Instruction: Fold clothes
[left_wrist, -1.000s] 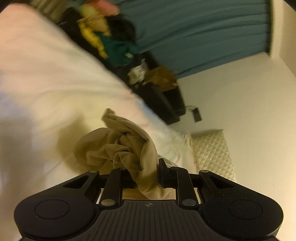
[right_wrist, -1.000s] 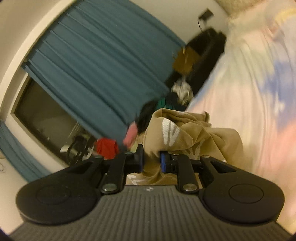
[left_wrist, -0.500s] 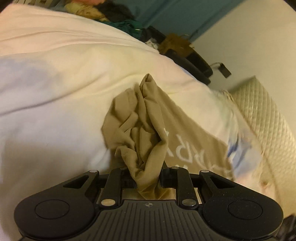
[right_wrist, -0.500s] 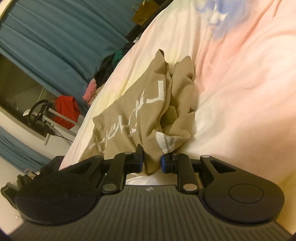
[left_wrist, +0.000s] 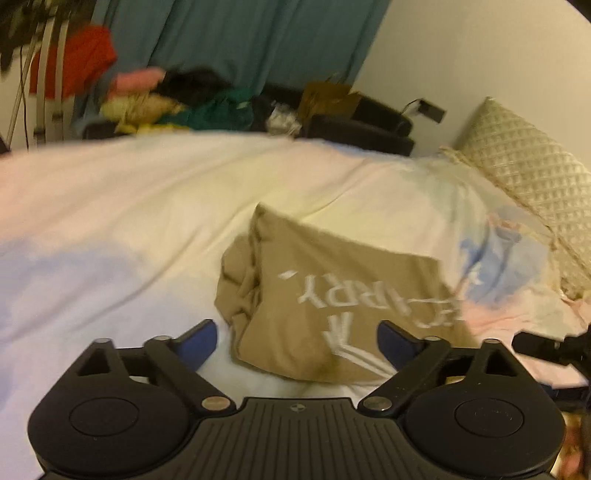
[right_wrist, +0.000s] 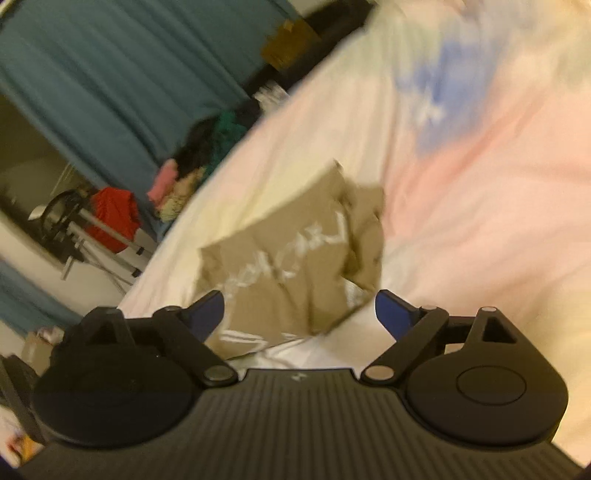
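A tan T-shirt with white lettering lies folded into a rough square on the pale bedspread; its left edge is bunched. My left gripper hangs open just before the shirt's near edge, blue fingertips spread wide, nothing between them. In the right wrist view the same tan T-shirt rests ahead of my right gripper, which is also open and empty. The right gripper's tip shows at the far right of the left wrist view.
A heap of coloured clothes lies beyond the bed's far edge, before a teal curtain. A quilted cream pillow sits at the right. A red garment hangs on a rack to the left.
Both grippers were shut on the tan shirt and carried it down onto the bed; now both have let go, opened wide and drawn back a little.
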